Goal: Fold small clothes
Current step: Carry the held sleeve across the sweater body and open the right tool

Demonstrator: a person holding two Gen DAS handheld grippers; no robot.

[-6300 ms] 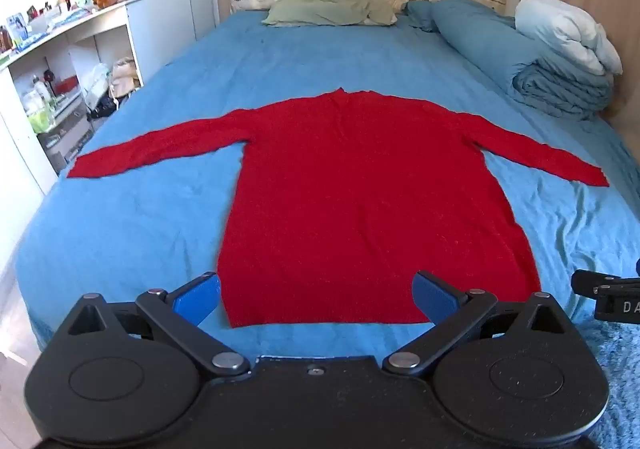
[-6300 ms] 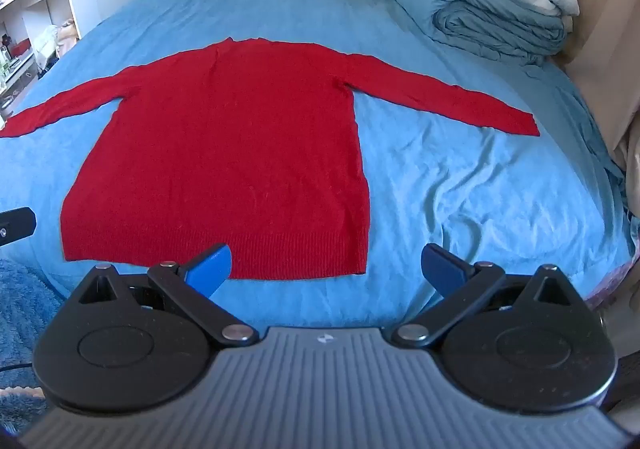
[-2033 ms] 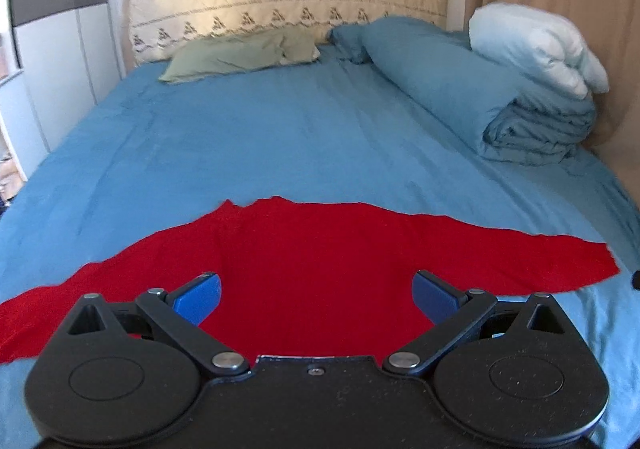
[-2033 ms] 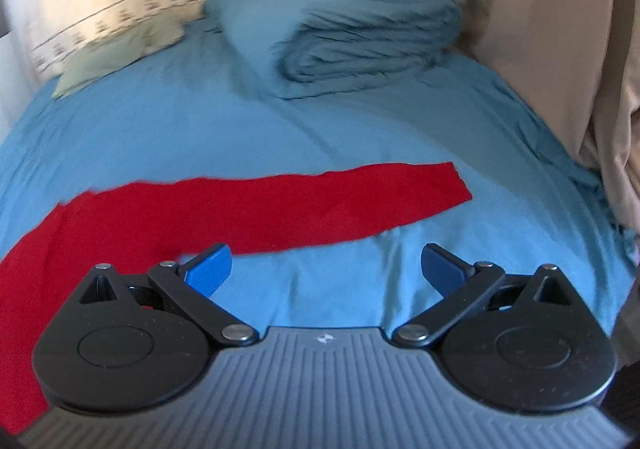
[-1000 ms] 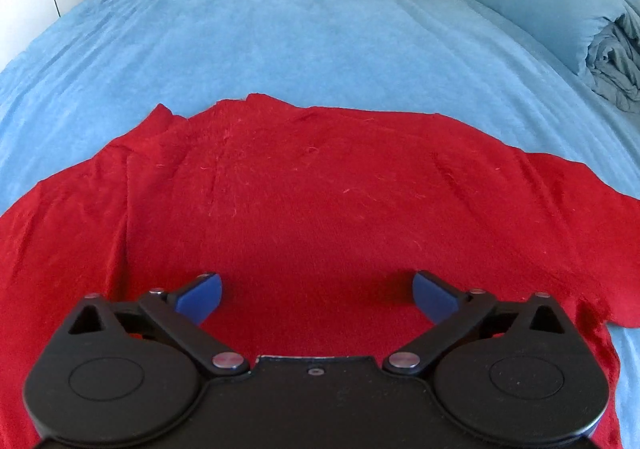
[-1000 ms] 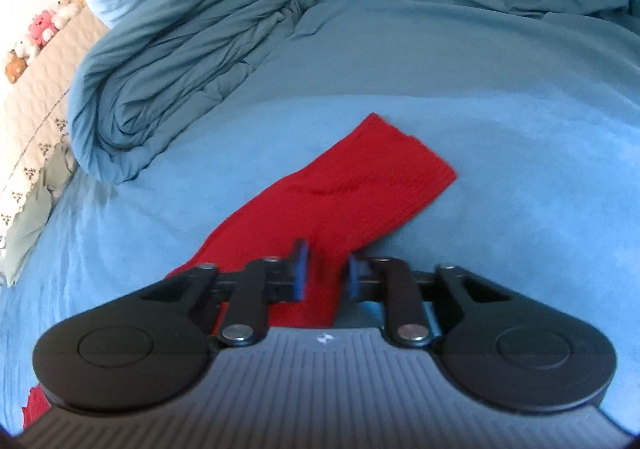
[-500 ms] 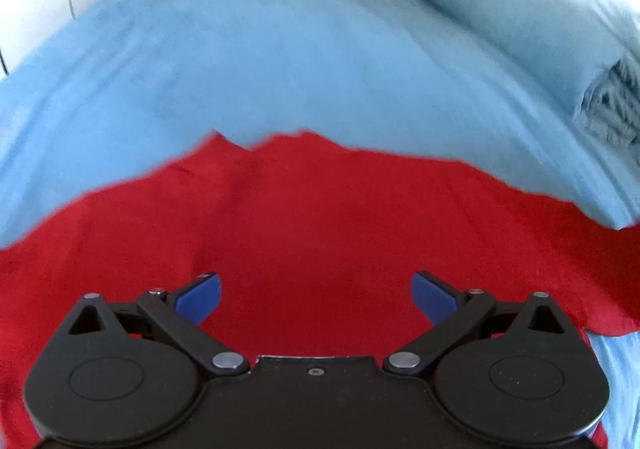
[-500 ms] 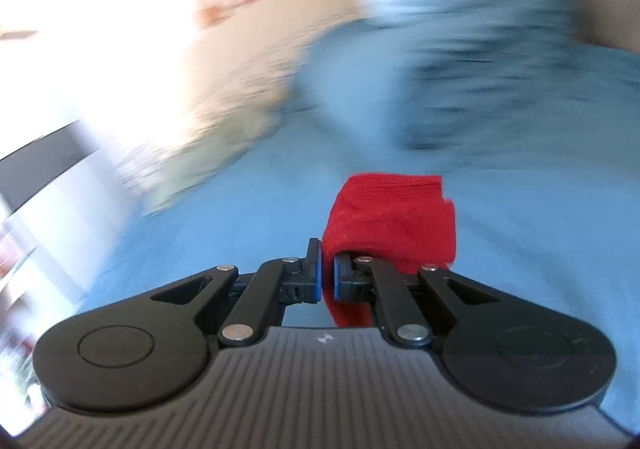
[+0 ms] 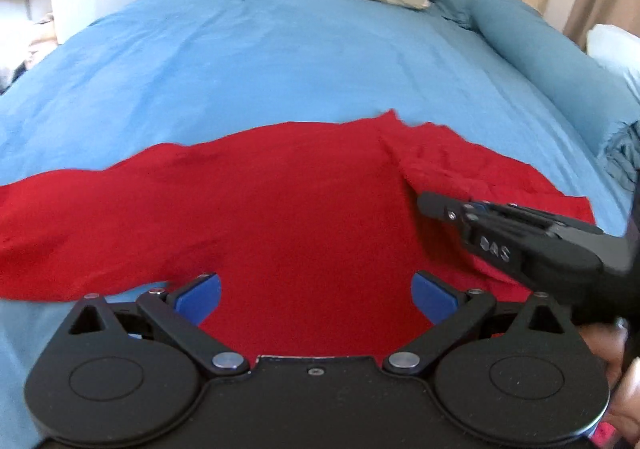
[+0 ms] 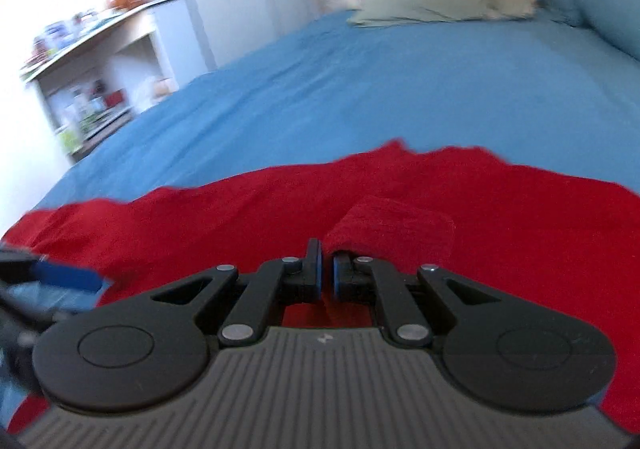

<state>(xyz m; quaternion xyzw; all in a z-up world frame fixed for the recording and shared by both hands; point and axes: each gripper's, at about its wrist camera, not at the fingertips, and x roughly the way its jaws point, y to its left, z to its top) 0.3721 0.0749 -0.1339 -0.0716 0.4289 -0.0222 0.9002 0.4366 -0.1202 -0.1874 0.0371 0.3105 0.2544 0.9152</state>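
The left gripper was a matte black tool with two round disc housings, each marked by a shallow circle. Angled black link bars ran forward from silver rivets to flat blue pads. A small screw sat at the centre of its body's front edge. The right gripper had the same black discs and riveted links, but its body was ribbed grey plastic with a small pale logo. Seen from the side in the left wrist view, its finger carried pale lettering, blurred. A bare hand showed behind it.
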